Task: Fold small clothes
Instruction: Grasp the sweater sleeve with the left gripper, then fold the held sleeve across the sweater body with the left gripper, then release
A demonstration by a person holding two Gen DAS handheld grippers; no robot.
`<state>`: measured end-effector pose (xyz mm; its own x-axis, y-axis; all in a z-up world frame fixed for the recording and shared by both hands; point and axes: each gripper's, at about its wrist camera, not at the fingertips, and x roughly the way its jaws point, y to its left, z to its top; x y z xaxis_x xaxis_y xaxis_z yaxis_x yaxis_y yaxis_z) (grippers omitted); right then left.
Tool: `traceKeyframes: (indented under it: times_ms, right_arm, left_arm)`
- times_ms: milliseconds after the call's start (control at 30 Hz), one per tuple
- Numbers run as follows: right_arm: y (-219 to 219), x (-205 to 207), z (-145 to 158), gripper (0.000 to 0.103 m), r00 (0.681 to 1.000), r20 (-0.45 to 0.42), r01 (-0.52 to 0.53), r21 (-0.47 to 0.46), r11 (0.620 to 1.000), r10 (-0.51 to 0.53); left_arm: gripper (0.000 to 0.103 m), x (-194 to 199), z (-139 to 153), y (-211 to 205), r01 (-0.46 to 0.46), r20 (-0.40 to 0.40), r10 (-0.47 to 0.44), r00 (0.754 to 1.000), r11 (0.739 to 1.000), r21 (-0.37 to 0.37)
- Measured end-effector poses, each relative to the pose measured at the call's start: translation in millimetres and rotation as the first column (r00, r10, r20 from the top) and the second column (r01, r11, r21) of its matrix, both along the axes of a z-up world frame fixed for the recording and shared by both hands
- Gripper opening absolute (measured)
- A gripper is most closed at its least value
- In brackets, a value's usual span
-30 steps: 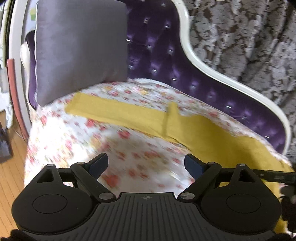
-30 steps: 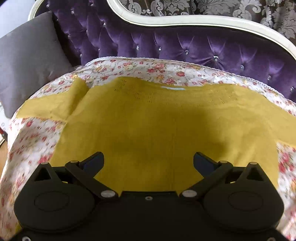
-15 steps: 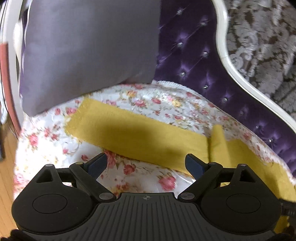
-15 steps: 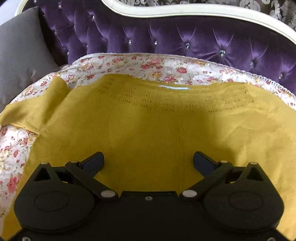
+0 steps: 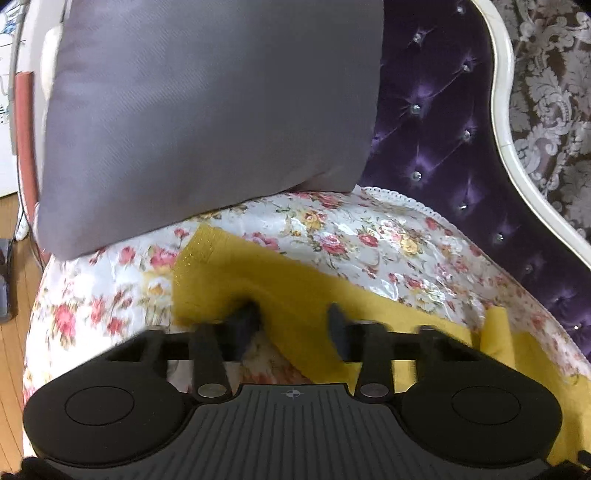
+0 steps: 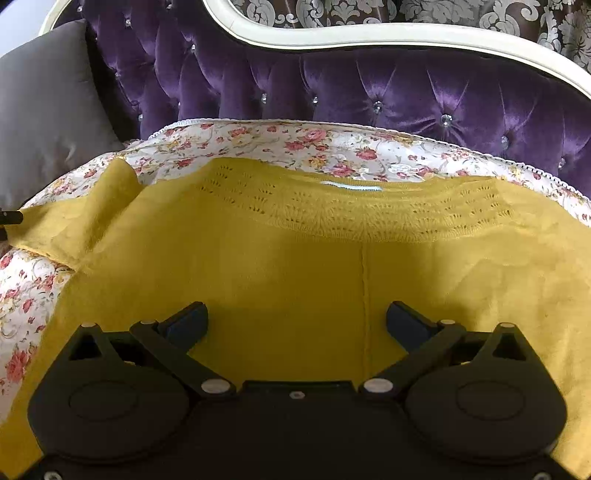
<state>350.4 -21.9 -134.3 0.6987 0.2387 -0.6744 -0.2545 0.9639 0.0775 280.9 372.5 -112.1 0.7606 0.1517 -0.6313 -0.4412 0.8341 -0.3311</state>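
Observation:
A mustard-yellow knit sweater lies spread flat on the floral seat cover. Its left sleeve stretches toward the grey cushion. My left gripper is down at the cuff end of that sleeve. Its jaws are closing, still apart, with bunched sleeve fabric between them, and the left fingertip pushes into a fold. My right gripper hovers low over the sweater's body, open, with nothing between its fingers.
A grey cushion leans at the sofa's left end, just beyond the cuff. The purple tufted backrest with its white frame runs along the far side. Wooden floor shows past the seat's left edge.
My left gripper has moved forward and down onto the sleeve's cuff end, and its jaws have narrowed from wide open. My right gripper has sunk slightly toward the sweater.

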Motion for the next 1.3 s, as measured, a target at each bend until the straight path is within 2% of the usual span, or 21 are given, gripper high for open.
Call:
traceKeyframes:
  times_ms: [33,100,233,367,467,600,767,900,1000,1033,1067,1133,1200,1300]
  right_arm:
    - [0.4,-0.2,-0.1,0.103,1.000,0.001,0.000,-0.001,1.000,0.000]
    - [0.4,0.0,-0.2,0.103,1.000,0.001,-0.001,0.000,1.000,0.001]
    - [0.0,-0.2,-2.2,0.103,1.000,0.007,0.002,0.000,1.000,-0.002]
    - [1.3,-0.8,-2.7,0.103,1.000,0.012,0.006,-0.007,1.000,-0.006]
    - [1.7,-0.8,-2.2,0.103,1.000,0.009,0.006,-0.007,1.000,-0.006]
    - [0.8,-1.4,-2.0,0.103,1.000,0.013,0.008,0.000,1.000,-0.008]
    - [-1.3,-8.7,-5.7,0.103,0.998,0.053,0.024,0.008,1.000,-0.025]
    - [-7.3,-1.6,-1.6,0.103,1.000,0.009,-0.020,0.020,1.000,0.020]
    - [-13.0,1.0,1.8,0.103,0.997,-0.026,-0.070,0.030,0.997,0.071]
    - [-15.4,0.2,2.7,0.103,0.996,-0.032,-0.080,0.035,0.996,0.081]
    - [-18.3,-1.7,3.3,0.103,0.995,-0.037,-0.087,0.038,0.995,0.089]
    - [-25.1,-8.4,5.2,0.102,0.995,-0.039,-0.087,0.034,0.996,0.088]
    - [-33.7,-16.6,6.6,0.102,0.997,-0.047,-0.067,0.030,0.997,0.069]
    - [-47.4,-30.8,6.5,0.102,0.998,-0.063,-0.030,0.031,0.999,0.032]
  left_arm:
    - [0.005,1.2,1.2,1.1,-0.004,0.001,0.004,1.000,1.000,0.000]
    - [0.005,0.3,11.1,0.8,-0.009,0.025,0.008,1.000,1.000,0.014]
    - [0.005,-8.2,51.4,-0.5,-0.036,0.095,0.024,0.995,0.992,0.121]
    - [0.005,-14.6,86.8,5.6,-0.075,0.114,0.049,0.992,0.970,0.230]
    - [0.005,-19.3,111.3,6.2,-0.089,0.133,0.056,0.990,0.962,0.258]
    - [0.005,-15.6,146.3,-22.5,-0.044,0.166,-0.009,0.986,0.948,0.315]
    - [0.006,0.3,182.7,-92.0,0.078,0.208,-0.162,0.965,0.929,0.361]
    - [0.007,27.0,185.0,-160.1,0.206,0.211,-0.299,0.931,0.905,0.371]
    - [0.008,47.5,173.0,-218.2,0.334,0.187,-0.416,0.890,0.873,0.354]
    - [0.016,52.6,168.6,-232.5,0.379,0.171,-0.454,0.875,0.859,0.344]
    - [0.032,61.6,159.0,-252.1,0.449,0.144,-0.510,0.848,0.836,0.316]
    - [0.049,70.4,144.0,-277.8,0.545,0.119,-0.586,0.802,0.798,0.259]
    - [0.053,67.4,128.6,-297.2,0.600,0.104,-0.632,0.768,0.767,0.227]
    - [0.056,60.5,119.9,-309.4,0.622,0.083,-0.653,0.753,0.747,0.233]
